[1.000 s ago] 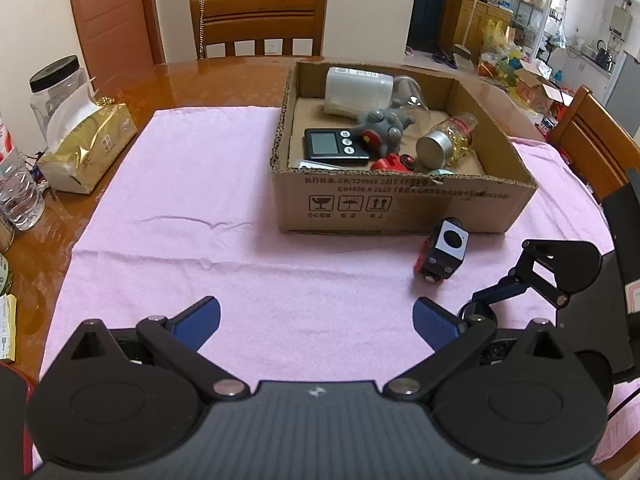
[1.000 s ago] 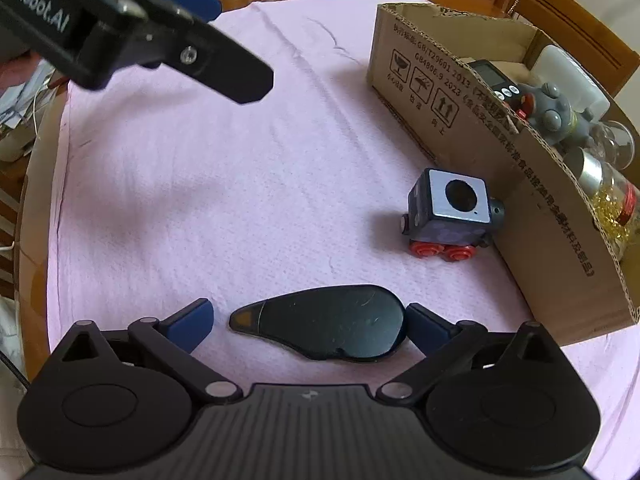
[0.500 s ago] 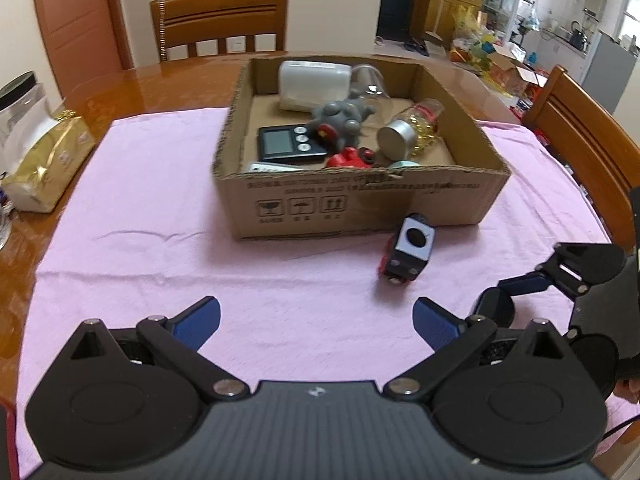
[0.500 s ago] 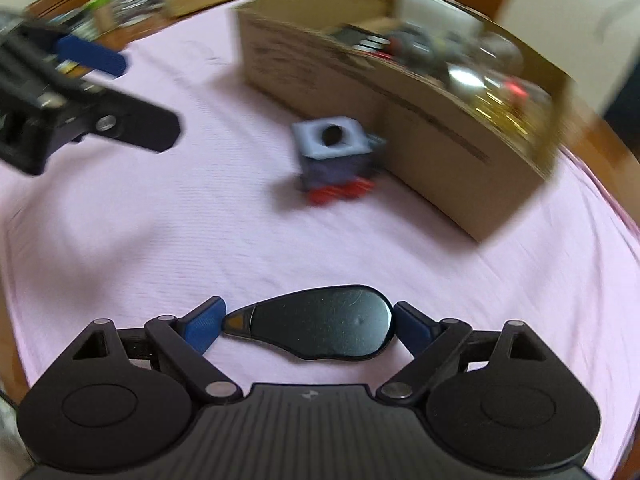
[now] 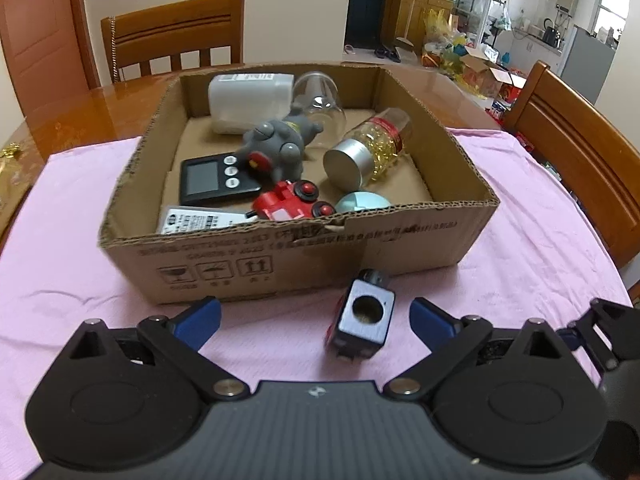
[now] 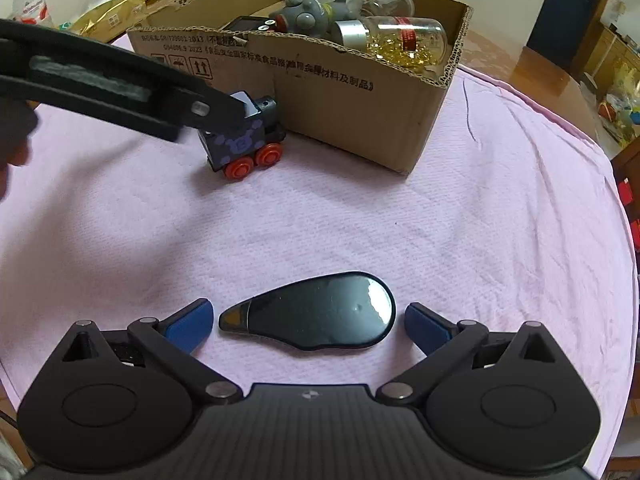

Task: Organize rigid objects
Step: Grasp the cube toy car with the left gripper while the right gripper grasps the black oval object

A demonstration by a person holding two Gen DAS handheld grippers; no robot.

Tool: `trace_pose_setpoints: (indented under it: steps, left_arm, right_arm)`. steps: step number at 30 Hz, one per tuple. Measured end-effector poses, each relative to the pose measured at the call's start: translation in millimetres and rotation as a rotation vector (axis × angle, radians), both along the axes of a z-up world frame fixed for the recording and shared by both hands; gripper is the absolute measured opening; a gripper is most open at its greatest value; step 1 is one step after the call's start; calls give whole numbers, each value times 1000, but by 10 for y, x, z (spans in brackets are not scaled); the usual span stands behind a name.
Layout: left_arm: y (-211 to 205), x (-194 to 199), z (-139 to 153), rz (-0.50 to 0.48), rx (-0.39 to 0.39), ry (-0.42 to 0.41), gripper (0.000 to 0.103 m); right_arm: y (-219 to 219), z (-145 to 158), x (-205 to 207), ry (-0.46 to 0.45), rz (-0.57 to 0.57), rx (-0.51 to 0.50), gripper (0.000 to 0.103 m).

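Box point(image 5: 304, 256) behind toy train point(image 5: 362, 326) | L claw point(image 5: 316, 320) over train

Both claws point(image 5: 314, 318) point(image 6: 306, 326) apparently agape, downward-tilted

Toy train point(image 6: 244, 136) partly behind left tongs point(image 6: 120, 92)

Cardboard box point(image 6: 360, 92) front: "2023", Chinese print, handling symbols; rest unreadable.
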State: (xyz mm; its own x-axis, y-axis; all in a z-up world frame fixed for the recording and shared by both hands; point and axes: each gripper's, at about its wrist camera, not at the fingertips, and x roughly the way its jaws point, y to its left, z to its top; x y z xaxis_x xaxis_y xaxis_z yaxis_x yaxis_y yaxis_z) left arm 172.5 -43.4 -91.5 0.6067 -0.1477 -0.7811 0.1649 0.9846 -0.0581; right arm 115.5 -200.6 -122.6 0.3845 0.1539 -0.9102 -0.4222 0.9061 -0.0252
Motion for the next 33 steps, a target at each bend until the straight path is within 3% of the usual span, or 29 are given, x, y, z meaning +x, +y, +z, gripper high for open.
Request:
trace_pose_setpoints:
  steps: [8, 13, 19, 25, 33]
  left_arm:
    - [274, 26, -60, 97, -92, 34, 81]
    - [445, -17, -111, 137, -72, 49, 81]
    - [480, -105, -91, 182, 24, 31, 80]
    - [286, -176, -58, 68, -3, 0, 81]
    - [29, -40, -220, 67, -8, 33, 71]
  right_arm:
    - [32, -34, 19, -8, -10, 4, 103]
    - [36, -38, 11, -6, -8, 3, 103]
    - [32, -37, 14, -6, -9, 2, 103]
    - [29, -39, 5, -13, -8, 6, 103]
    - [30, -35, -37, -27, -6, 10, 103]
